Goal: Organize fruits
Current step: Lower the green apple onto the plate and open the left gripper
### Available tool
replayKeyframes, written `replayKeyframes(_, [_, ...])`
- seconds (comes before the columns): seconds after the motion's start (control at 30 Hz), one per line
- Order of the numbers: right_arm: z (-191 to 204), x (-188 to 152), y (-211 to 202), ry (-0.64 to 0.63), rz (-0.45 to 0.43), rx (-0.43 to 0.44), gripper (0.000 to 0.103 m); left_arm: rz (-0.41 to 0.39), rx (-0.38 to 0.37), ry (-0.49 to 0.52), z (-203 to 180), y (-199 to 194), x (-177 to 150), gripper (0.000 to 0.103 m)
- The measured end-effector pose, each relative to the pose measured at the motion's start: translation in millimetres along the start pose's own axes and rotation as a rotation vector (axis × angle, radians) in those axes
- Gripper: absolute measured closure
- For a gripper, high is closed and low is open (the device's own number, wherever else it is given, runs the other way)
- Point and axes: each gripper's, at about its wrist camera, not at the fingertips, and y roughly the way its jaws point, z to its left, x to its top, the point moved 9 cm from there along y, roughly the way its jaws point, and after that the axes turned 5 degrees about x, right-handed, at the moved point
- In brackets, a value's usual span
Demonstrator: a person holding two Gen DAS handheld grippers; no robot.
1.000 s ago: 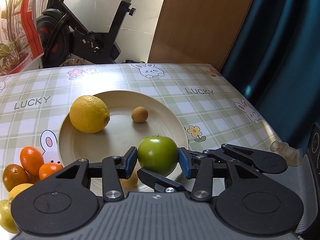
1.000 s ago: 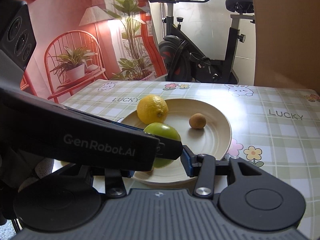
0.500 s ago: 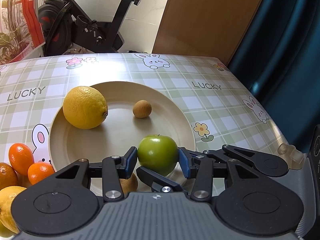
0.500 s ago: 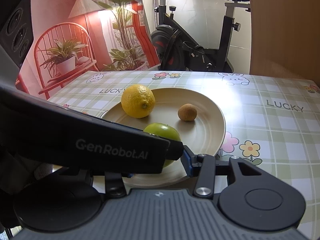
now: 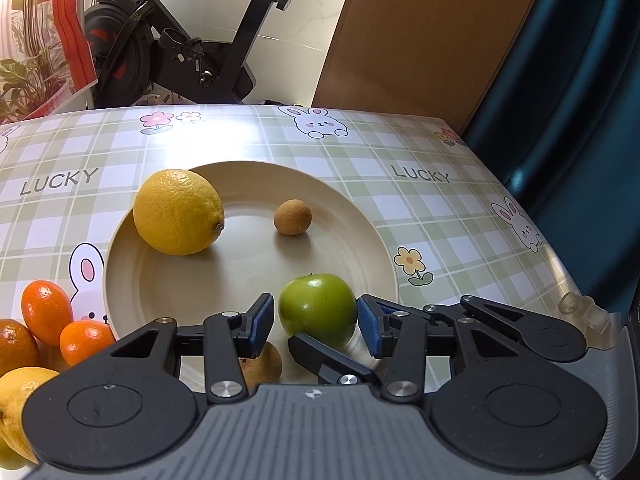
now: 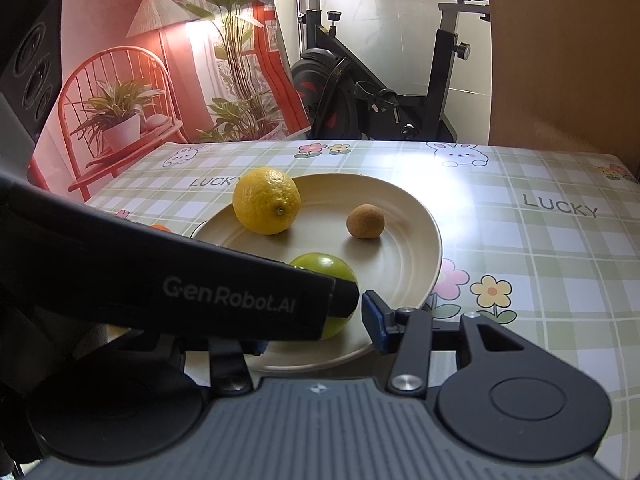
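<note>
Left wrist view: your left gripper (image 5: 316, 326) straddles the green apple (image 5: 318, 306), which sits on the near part of the cream plate (image 5: 168, 292), close to the rim. Its jaws are slightly spread. A thin gap shows at the left pad, and the right pad at most brushes the skin, so I judge the apple released. Back the gripper straight off without swinging sideways, or you may roll the apple toward the lemon (image 5: 178, 212) or over the rim onto the desk (image 5: 440, 220). Your right gripper (image 6: 316, 338) waits just below, its jaws parted and holding nothing. The apple is round, smooth and glossy, with its stem dimple facing up.
</note>
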Motion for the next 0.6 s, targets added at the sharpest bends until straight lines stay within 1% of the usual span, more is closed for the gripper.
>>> replayKeyframes(0.13, [-1.7, -0.1, -5.4, 0.005, -0.009, -0.013, 0.054, -0.023, 0.002, -0.024, 6.2, -13.3, 3.0, 0.050])
replayKeyframes(0.33, [1.0, 0.7, -17.4, 0.013, -0.034, -0.020, 0.054, -0.071, 0.014, -0.043, 17.9, -40.3, 5.7, 0.050])
replayKeyframes(0.5, [11.1, 2.9, -25.5, 0.010, -0.054, -0.008, 0.053, -0.102, 0.061, -0.038, 31.7, -64.0, 4.8, 0.050])
replayKeyframes(0.57, [16.6, 3.8, -29.0, 0.002, -0.062, 0.001, 0.053, -0.127, 0.098, -0.036, 41.5, -75.6, 4.4, 0.050])
replayKeyframes(0.6, [19.2, 4.8, -30.3, -0.002, -0.066, 0.005, 0.053, -0.136, 0.105, -0.042, 45.2, -79.9, 4.2, 0.050])
